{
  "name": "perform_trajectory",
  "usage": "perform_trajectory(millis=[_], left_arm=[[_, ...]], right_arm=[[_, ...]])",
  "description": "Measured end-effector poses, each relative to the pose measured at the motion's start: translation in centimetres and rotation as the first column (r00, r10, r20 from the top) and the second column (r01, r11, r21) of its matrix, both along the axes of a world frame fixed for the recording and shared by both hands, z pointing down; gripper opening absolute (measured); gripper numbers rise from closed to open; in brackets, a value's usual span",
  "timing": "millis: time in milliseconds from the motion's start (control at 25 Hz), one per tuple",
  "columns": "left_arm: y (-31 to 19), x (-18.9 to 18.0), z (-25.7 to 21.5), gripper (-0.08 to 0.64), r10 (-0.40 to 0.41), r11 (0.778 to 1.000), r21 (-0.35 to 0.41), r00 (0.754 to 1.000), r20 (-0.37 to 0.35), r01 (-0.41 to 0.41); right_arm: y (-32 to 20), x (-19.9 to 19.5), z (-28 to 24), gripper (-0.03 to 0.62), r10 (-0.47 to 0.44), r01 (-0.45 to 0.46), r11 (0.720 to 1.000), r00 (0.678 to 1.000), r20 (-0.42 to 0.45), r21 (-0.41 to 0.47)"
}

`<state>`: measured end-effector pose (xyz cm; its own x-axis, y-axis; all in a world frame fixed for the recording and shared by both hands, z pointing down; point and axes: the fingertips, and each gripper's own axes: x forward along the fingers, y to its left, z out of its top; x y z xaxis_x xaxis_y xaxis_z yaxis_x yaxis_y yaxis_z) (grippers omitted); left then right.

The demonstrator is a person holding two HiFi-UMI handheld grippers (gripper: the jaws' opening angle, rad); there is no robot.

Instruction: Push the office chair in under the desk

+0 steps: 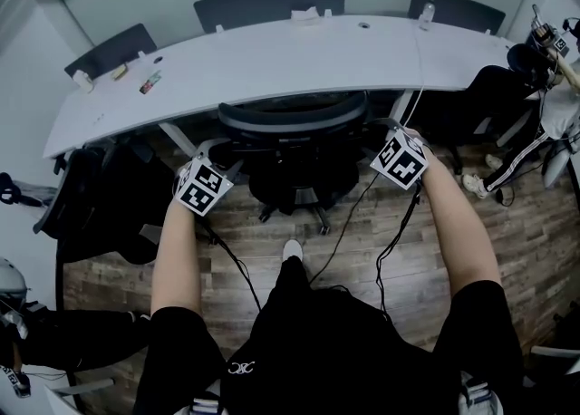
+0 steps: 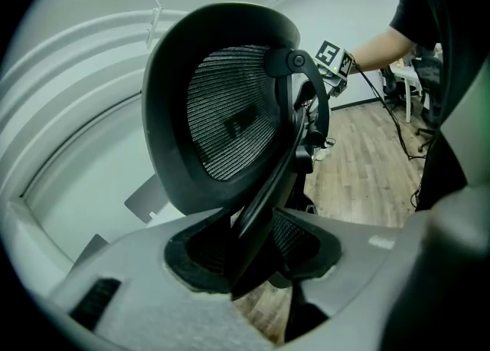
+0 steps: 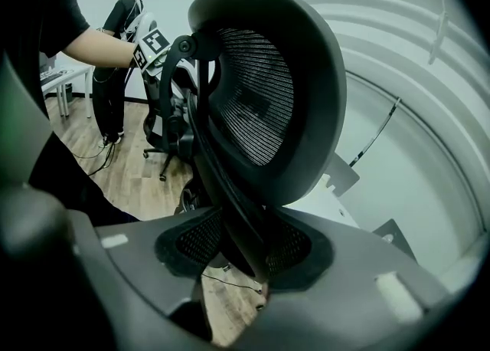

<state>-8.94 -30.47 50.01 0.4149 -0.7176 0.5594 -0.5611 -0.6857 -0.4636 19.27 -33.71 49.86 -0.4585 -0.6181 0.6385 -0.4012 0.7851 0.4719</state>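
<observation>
My left gripper and right gripper fingers are clamping the office chair back; uneven pushing is risking clipping the desk.

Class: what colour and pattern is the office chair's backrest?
The backrest is black, a fine mesh in a solid rim; the right gripper view shows it best.

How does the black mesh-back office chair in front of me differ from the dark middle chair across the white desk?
The black mesh-back office chair stands on the near side of the white curved desk; the dark middle chair is on its far side. The left claw and right claw grip the mesh chair's back strut; the far chair is untouched. The mesh backrest curves; the far one looks flat. Both are dark.
</observation>
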Motion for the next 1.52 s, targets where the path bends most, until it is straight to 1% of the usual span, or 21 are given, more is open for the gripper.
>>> perform_trajectory(millis=[120, 240, 480, 800, 1040, 1160, 1320, 1520], left_arm=[[-1.8, -0.1, -0.1, 0.172, -0.014, 1.0, -0.014, 1.0, 0.008, 0.014], [-3.8, -0.8, -0.1, 0.172, -0.01, 1.0, -0.013, 1.0, 0.018, 0.01], [-7.5, -2.3, -0.5, 0.171, -0.003, 1.0, -0.011, 1.0, 0.007, 0.003], [-12.1, -3.6, -0.3, 0.17, 0.013, 1.0, -0.008, 1.0, 0.009, -0.013], [-15.9, -4.2, -0.6, 0.169, 0.03, 1.0, 0.009, 0.999, -0.014, -0.03], [-17.6, -4.7, -0.6, 0.169, 0.036, 0.999, 0.008, 0.999, -0.013, -0.036], [-19.9, -5.4, -0.7, 0.169, 0.048, 0.999, 0.008, 0.999, -0.015, -0.048], [-22.1, -5.9, -0.7, 0.169, 0.051, 0.999, 0.019, 0.998, -0.032, -0.05]], right_arm=[[-2.1, -0.1, -0.2, 0.178, 0.01, -0.01, 1.0, 1.0, -0.006, 0.0], [-4.0, -1.0, 0.0, 0.178, 0.006, -0.006, 1.0, 1.0, -0.021, -0.009], [-7.7, -2.4, -0.2, 0.178, 0.022, -0.022, 1.0, 0.999, -0.027, 0.007], [-12.4, -3.5, -0.2, 0.178, 0.035, -0.037, 0.999, 0.998, -0.058, -0.024], [-16.0, -4.3, -0.4, 0.181, 0.056, -0.058, 0.998, 0.996, -0.071, -0.031], [-17.6, -4.9, -0.4, 0.181, 0.063, -0.065, 0.997, 0.995, -0.078, -0.034], [-19.6, -5.5, -0.5, 0.183, 0.075, -0.077, 0.996, 0.995, -0.073, -0.032], [-21.9, -6.0, -0.3, 0.187, 0.112, -0.115, 0.993, 0.992, -0.065, -0.032]])
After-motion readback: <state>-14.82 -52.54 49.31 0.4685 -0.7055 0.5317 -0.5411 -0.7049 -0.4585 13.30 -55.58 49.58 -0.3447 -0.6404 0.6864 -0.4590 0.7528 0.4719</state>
